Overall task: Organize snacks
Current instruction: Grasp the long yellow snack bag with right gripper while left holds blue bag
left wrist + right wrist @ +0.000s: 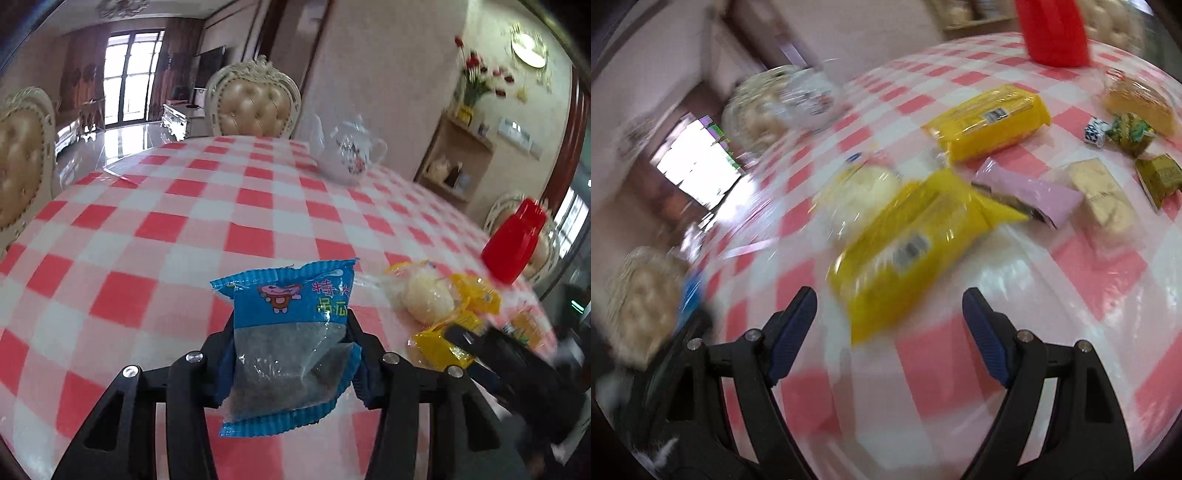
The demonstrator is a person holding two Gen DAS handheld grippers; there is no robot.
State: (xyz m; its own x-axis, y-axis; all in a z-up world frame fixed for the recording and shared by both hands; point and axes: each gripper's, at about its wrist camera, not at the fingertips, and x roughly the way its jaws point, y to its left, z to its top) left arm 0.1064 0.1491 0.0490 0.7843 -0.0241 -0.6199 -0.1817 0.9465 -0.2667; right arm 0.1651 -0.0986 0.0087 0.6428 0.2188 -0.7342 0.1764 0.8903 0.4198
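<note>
Blue snack packet (291,339) is clamped in the left gripper (291,354), jaws closed on its lower half, packet upright, long axis running up out of the jaws, clear of the checked surface (155,229).

Right gripper (890,321): jaws apart, nothing between them. Near yellow packet (916,243) lies just ahead of them on the surface, long axis diagonal, near-left to far-right, so the jaw line cuts it at an angle. My read: the right hand is the nearer one for it, but the wrist likely needs a roll to close across the short side.

Outward from the near yellow packet: pale round bun (864,188) touching on its left, pink wrapper (1030,192) just to its right, second yellow packet (990,122) beyond, beige and green packs further right, red bottle (1052,33) at the far edge. The view is blurred, so the small items are unclear.
</note>
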